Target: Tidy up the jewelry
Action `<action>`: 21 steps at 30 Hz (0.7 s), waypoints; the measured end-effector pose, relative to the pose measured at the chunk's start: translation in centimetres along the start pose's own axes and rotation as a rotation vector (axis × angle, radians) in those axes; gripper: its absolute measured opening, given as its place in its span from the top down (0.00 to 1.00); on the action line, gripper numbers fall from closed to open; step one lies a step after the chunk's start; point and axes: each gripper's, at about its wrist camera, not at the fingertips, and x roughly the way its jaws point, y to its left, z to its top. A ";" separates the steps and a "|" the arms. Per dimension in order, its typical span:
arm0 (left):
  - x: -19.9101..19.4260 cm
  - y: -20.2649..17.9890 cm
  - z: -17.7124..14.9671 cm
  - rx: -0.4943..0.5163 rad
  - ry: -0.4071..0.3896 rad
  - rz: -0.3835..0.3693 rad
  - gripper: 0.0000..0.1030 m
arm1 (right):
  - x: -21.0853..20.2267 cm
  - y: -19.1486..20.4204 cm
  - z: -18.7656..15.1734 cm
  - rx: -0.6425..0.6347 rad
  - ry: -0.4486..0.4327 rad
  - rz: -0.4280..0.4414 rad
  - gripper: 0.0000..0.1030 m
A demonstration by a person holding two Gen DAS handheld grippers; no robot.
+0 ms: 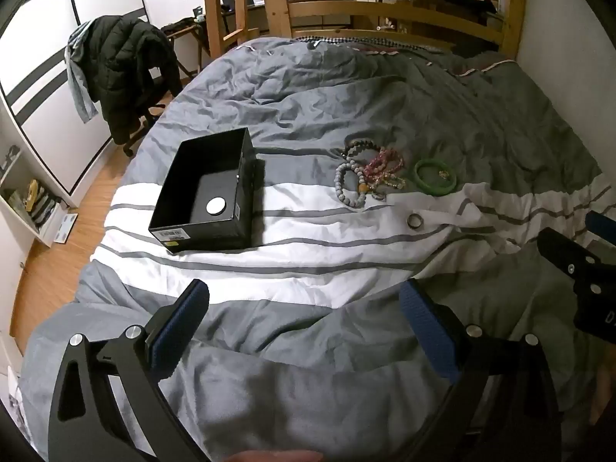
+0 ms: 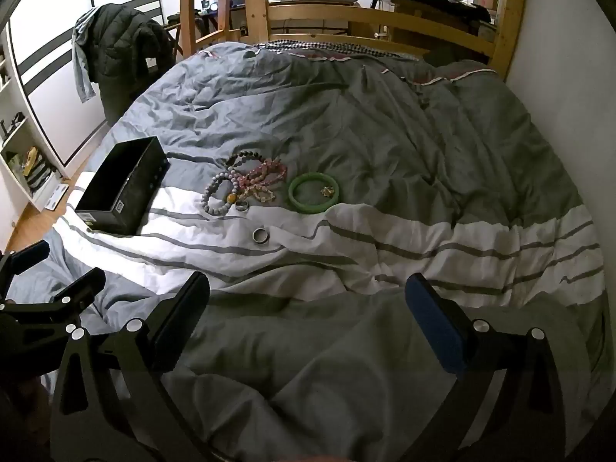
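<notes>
An open black box (image 1: 210, 196) (image 2: 123, 186) sits on the striped duvet, with a white disc (image 1: 215, 206) inside. Right of it lies a pile of beaded bracelets (image 1: 367, 175) (image 2: 242, 184), a green bangle (image 1: 435, 177) (image 2: 313, 192) with a small gold piece (image 2: 328, 191) inside it, and a metal ring (image 1: 415, 220) (image 2: 261, 236) on the white stripe. Another ring (image 2: 242, 205) lies by the beads. My left gripper (image 1: 304, 327) is open and empty, above the near duvet. My right gripper (image 2: 308, 321) is open and empty, also short of the jewelry.
The duvet (image 1: 308, 88) covers the bed up to a wooden bed frame (image 1: 385, 15). A chair with a dark jacket (image 1: 123, 73) stands left of the bed. A white wall (image 2: 558, 57) borders the bed's right side. White shelves (image 2: 23, 154) stand at far left.
</notes>
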 end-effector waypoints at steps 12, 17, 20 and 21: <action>0.0 0.2 0.1 -0.002 0.003 -0.004 0.05 | 0.0 0.1 0.0 -0.001 0.001 -0.004 0.02; -0.3 0.6 0.0 -0.004 0.004 0.001 0.05 | 0.0 0.1 -0.1 -0.001 0.002 -0.002 0.02; -0.3 0.5 0.0 0.000 0.003 0.000 0.05 | -0.1 0.1 -0.1 -0.002 0.002 -0.002 0.02; -0.3 0.5 0.0 0.000 0.003 -0.001 0.05 | 0.0 0.1 -0.1 -0.001 0.002 -0.002 0.02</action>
